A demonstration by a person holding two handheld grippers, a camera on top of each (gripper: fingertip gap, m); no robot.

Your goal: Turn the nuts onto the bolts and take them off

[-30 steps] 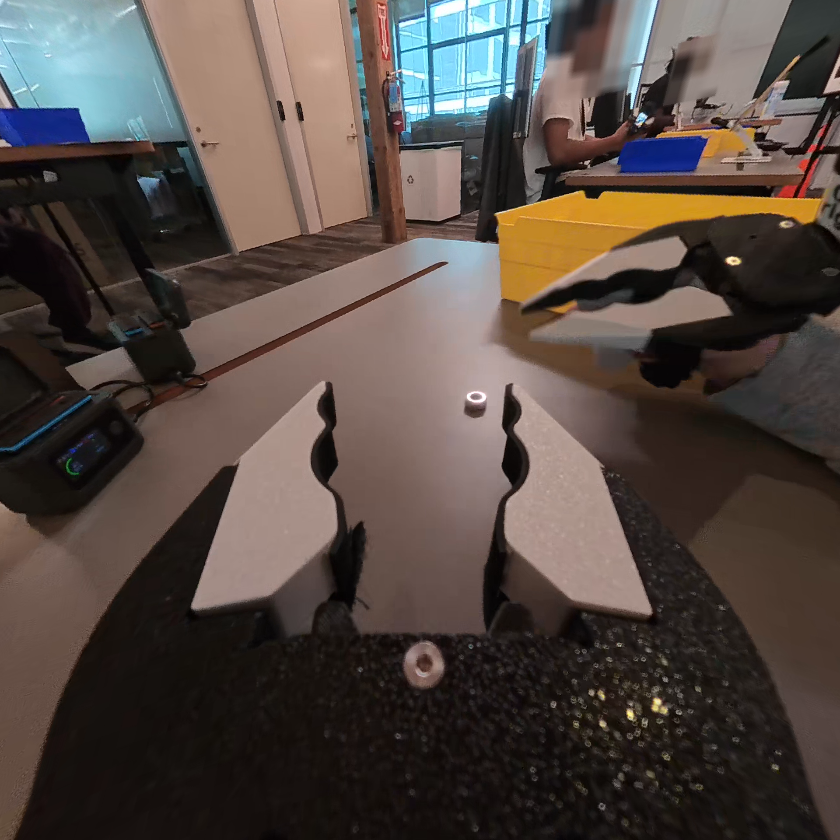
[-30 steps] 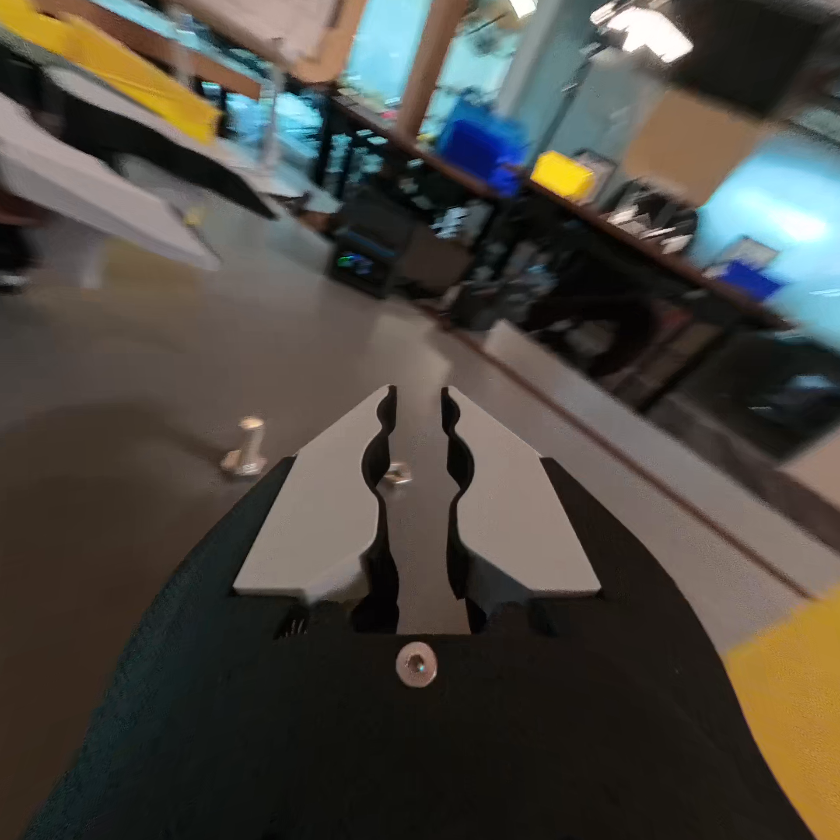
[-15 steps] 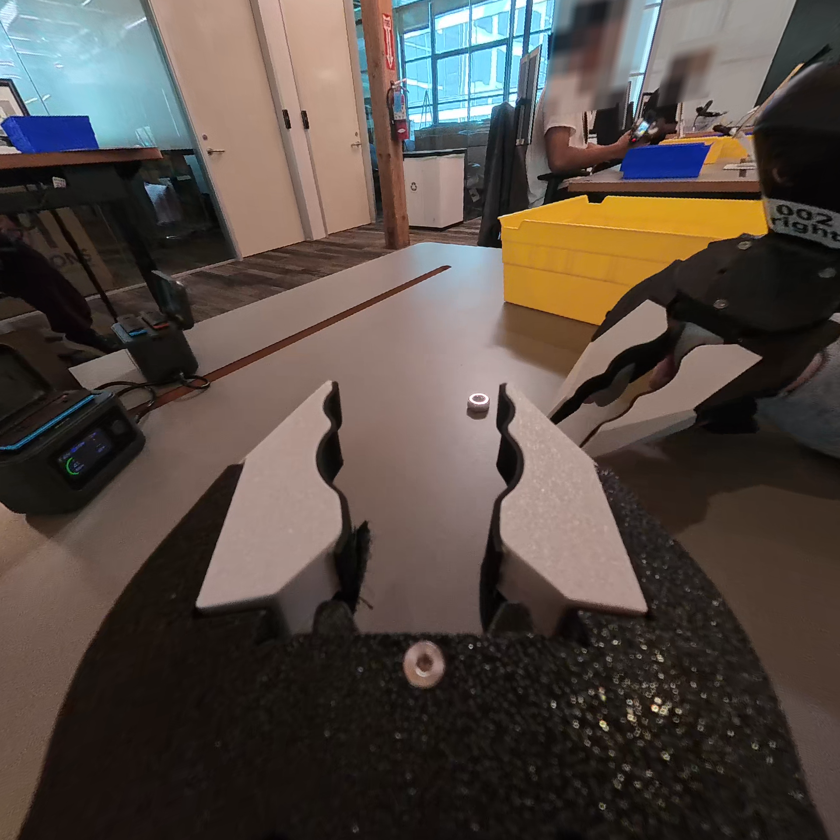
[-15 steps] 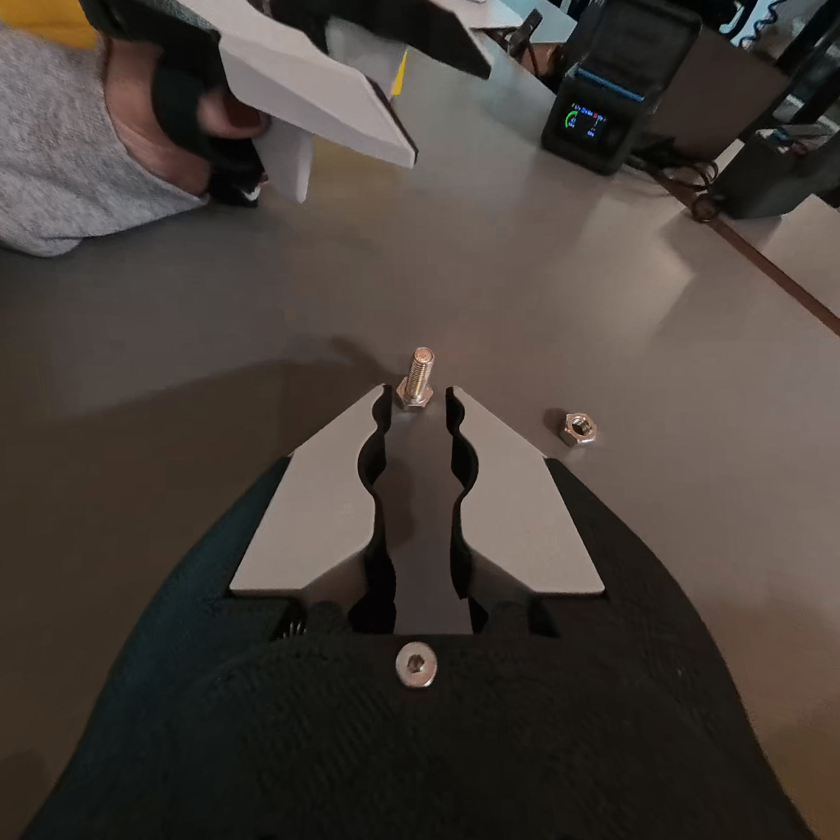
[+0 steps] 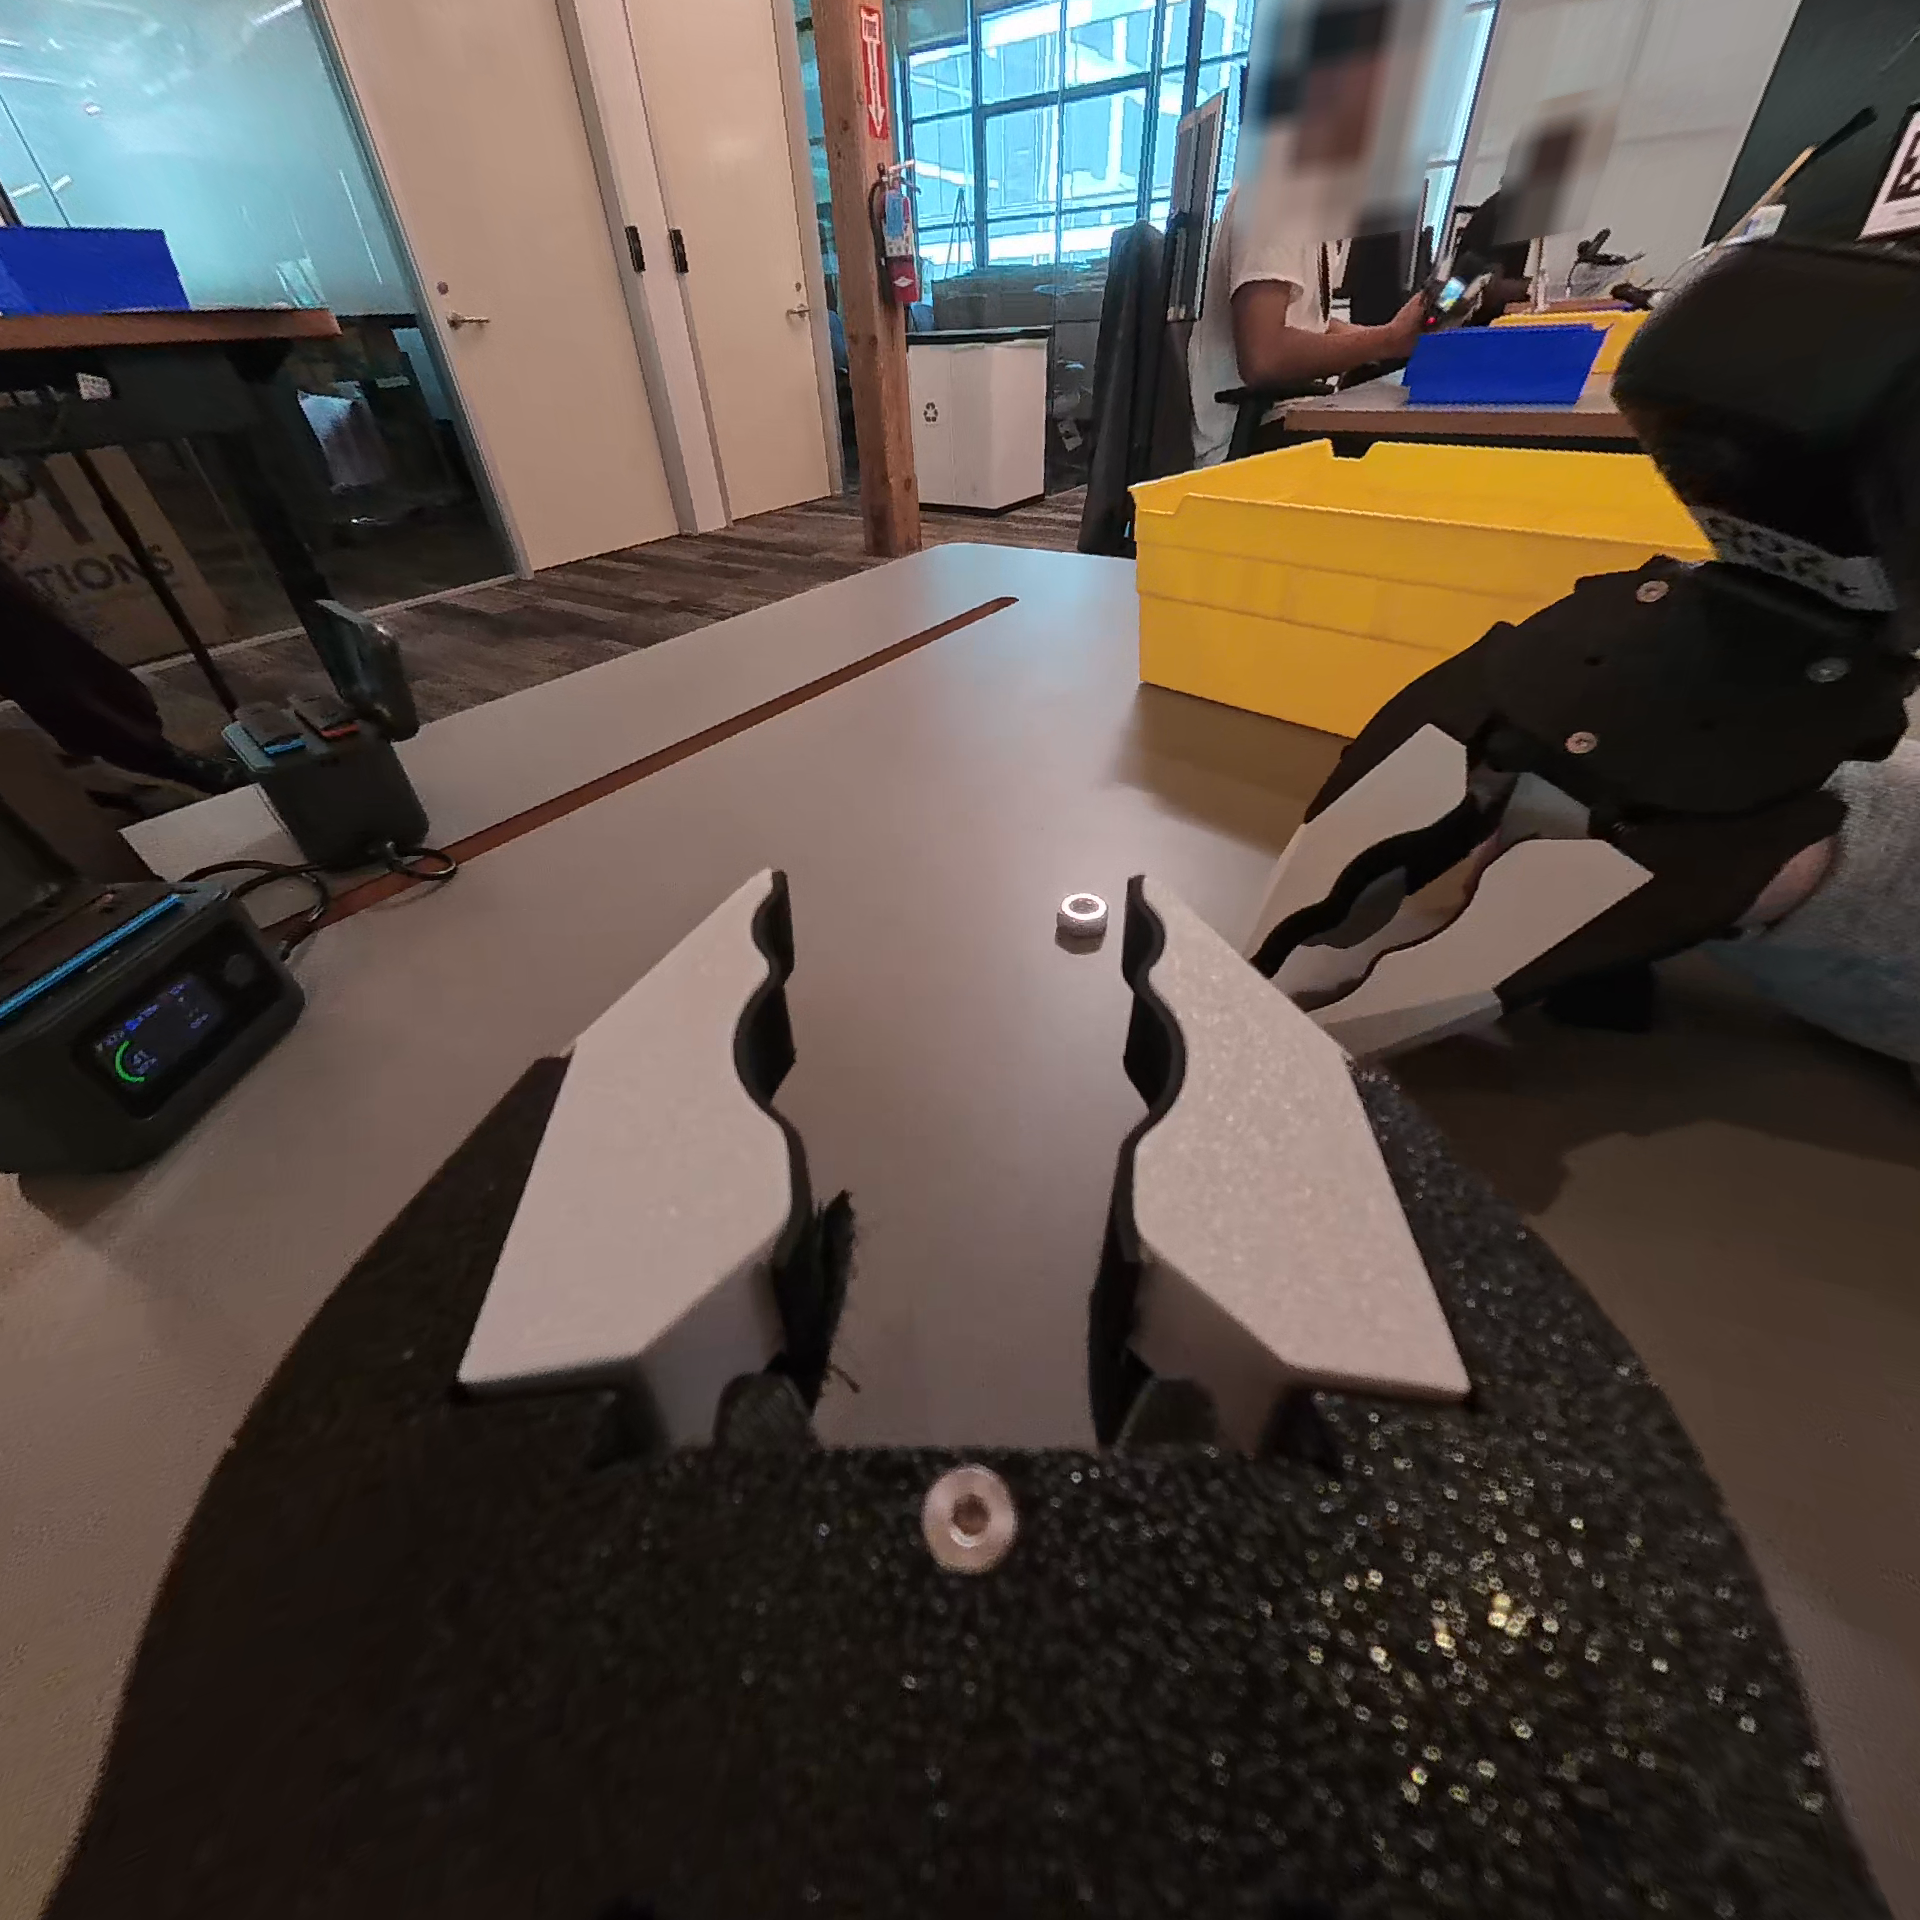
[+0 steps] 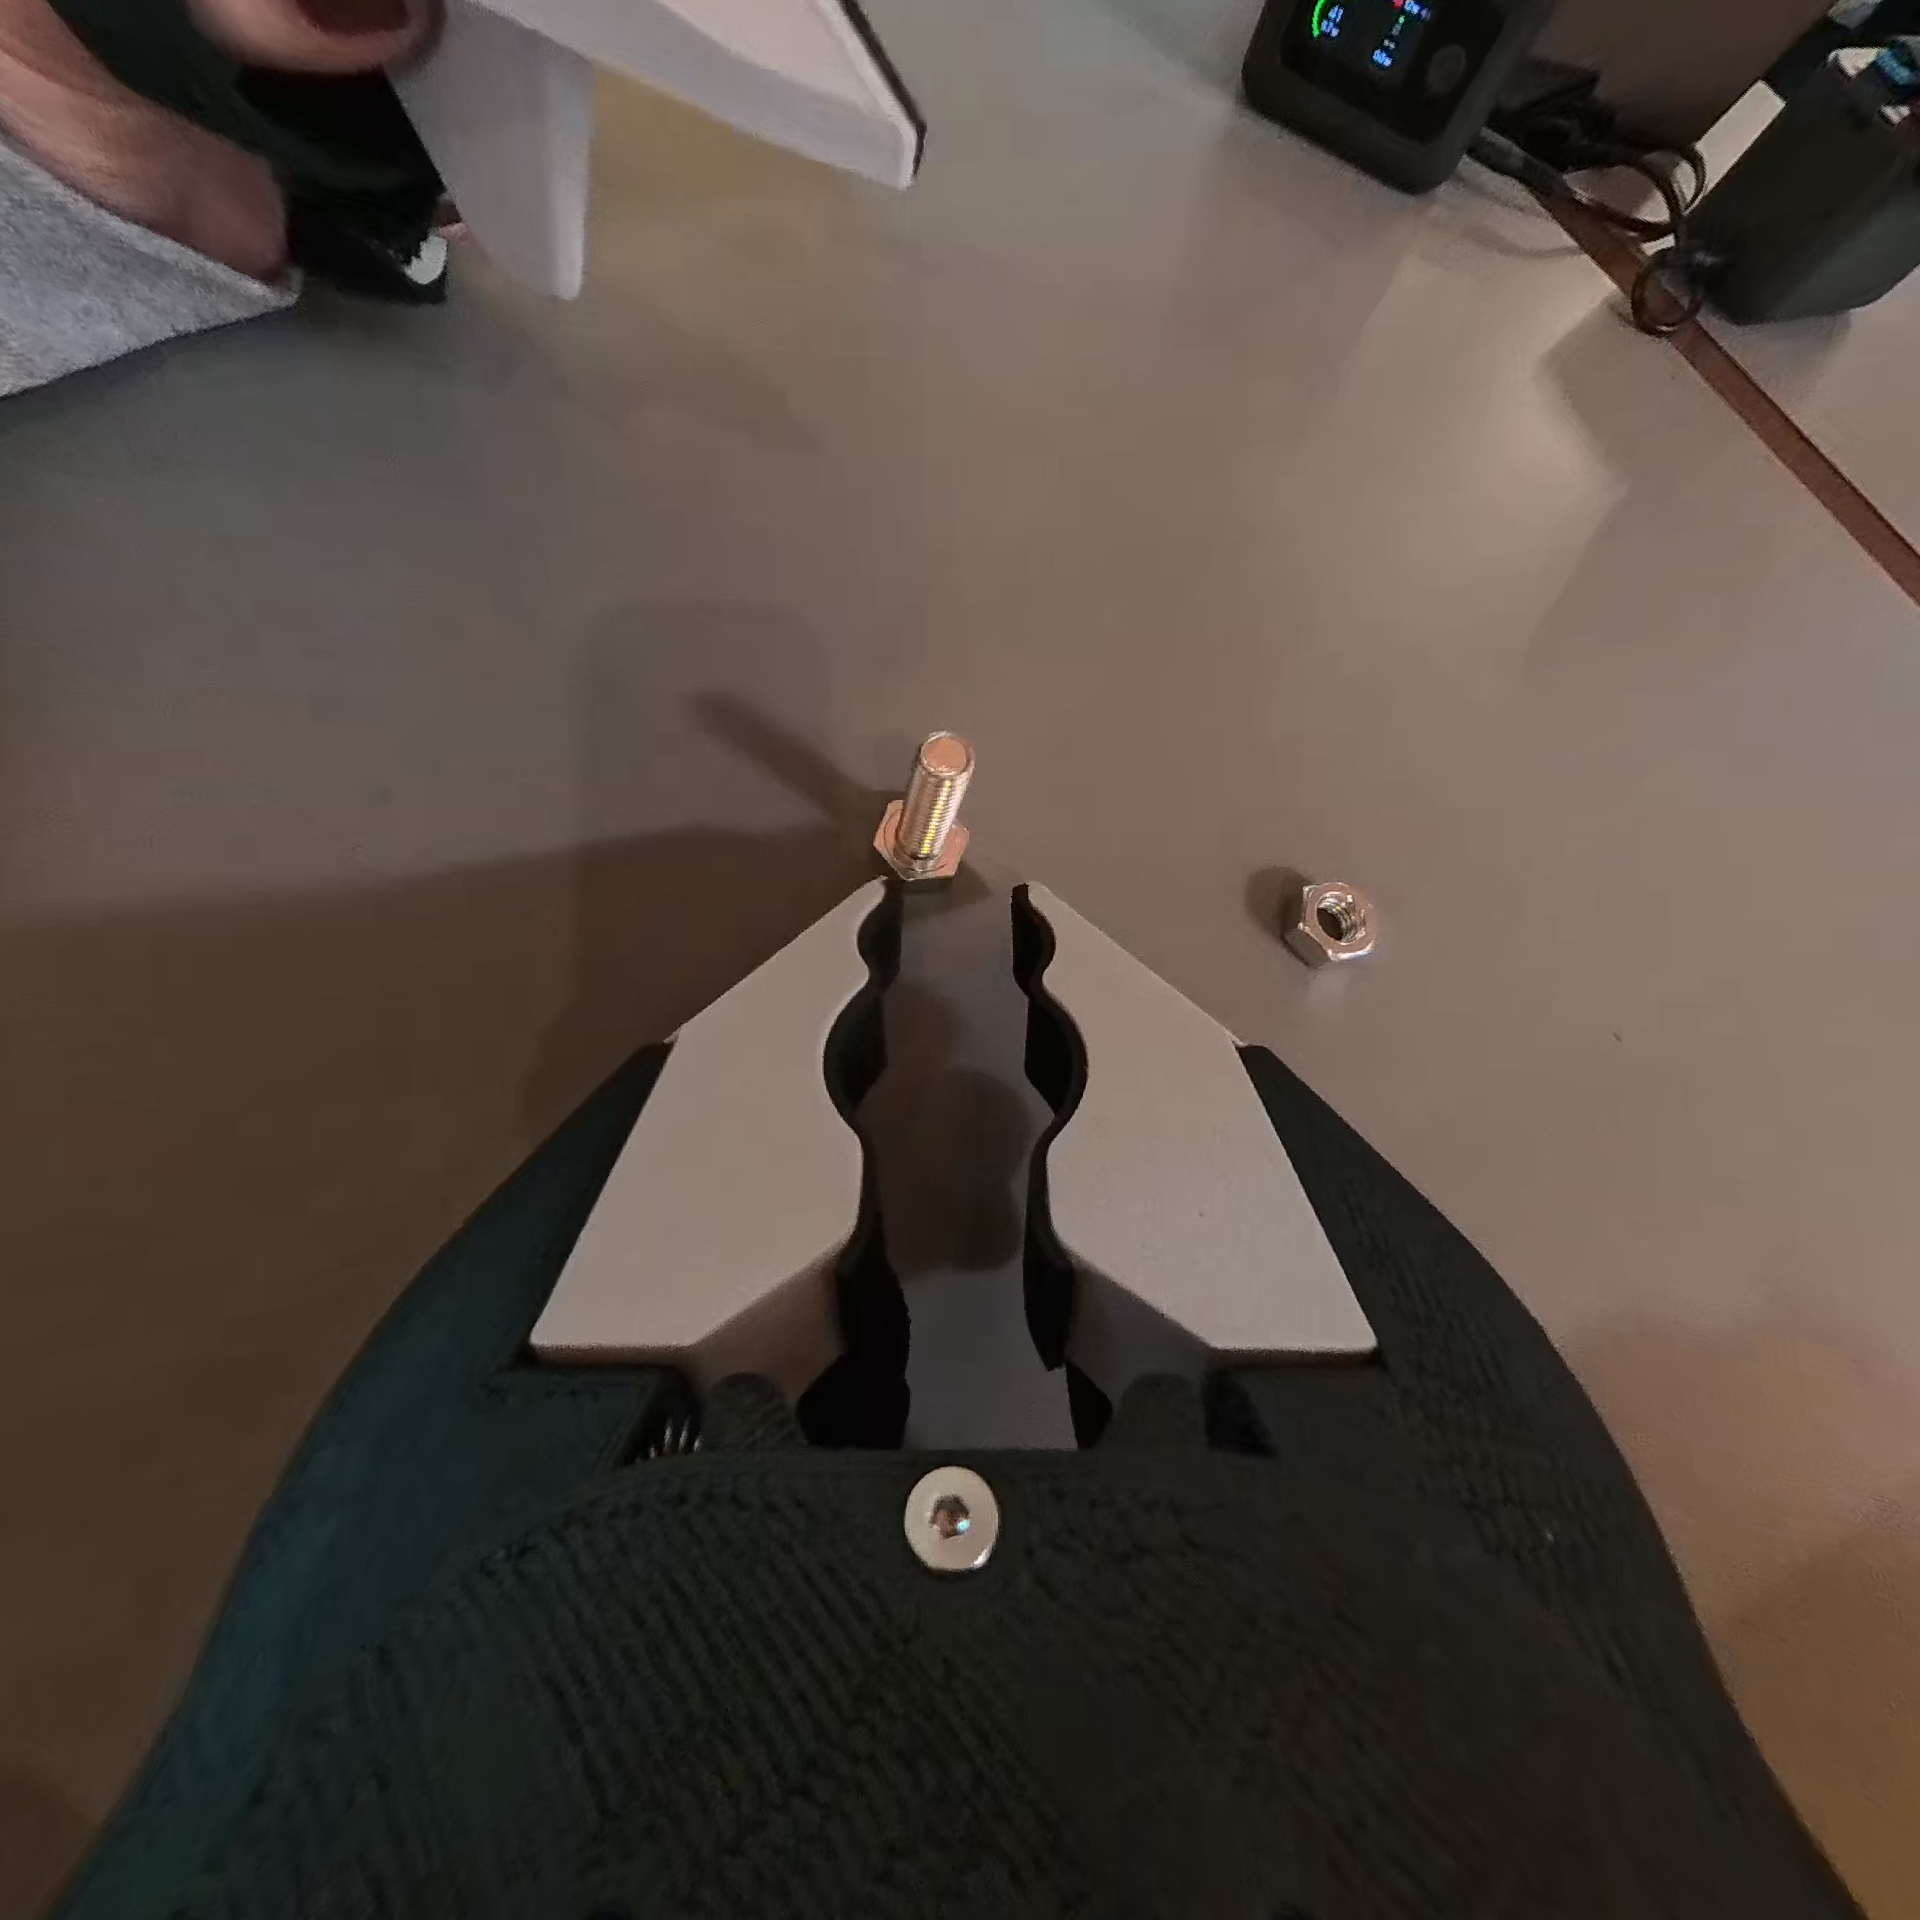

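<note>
A brass-coloured bolt [image 6: 928,810] stands on its head on the grey table [image 6: 1351,520]. My right gripper [image 6: 951,891] is open by a narrow gap and empty. Its tips sit just short of the bolt's head. A loose hex nut [image 6: 1332,922] lies on the table to the right of the bolt. In the left wrist view the nut [image 5: 1083,916] lies just inside my right fingertip. My left gripper [image 5: 956,894] is wide open, empty and low over the table. The right gripper [image 5: 1273,951] shows beside it, tips angled down at the table.
A yellow bin [image 5: 1351,582] stands at the back right. A black power unit with a lit screen [image 5: 135,1029] and a charger block [image 5: 332,769] with cables sit at the left edge. A brown seam [image 5: 727,727] crosses the table. A person sits at a far desk. Tip to tip, the grippers are about 12 cm apart. To reach the nut [image 5: 1083,916] in a straight line is about 6 cm for my right fingers, about 15 cm for my left. Seen from the right wrist view [image 6: 1315,913] as well.
My right gripper has swung round and down from the nut to the bolt, and its tips have closed in on the bolt's head. My left gripper has barely moved.
</note>
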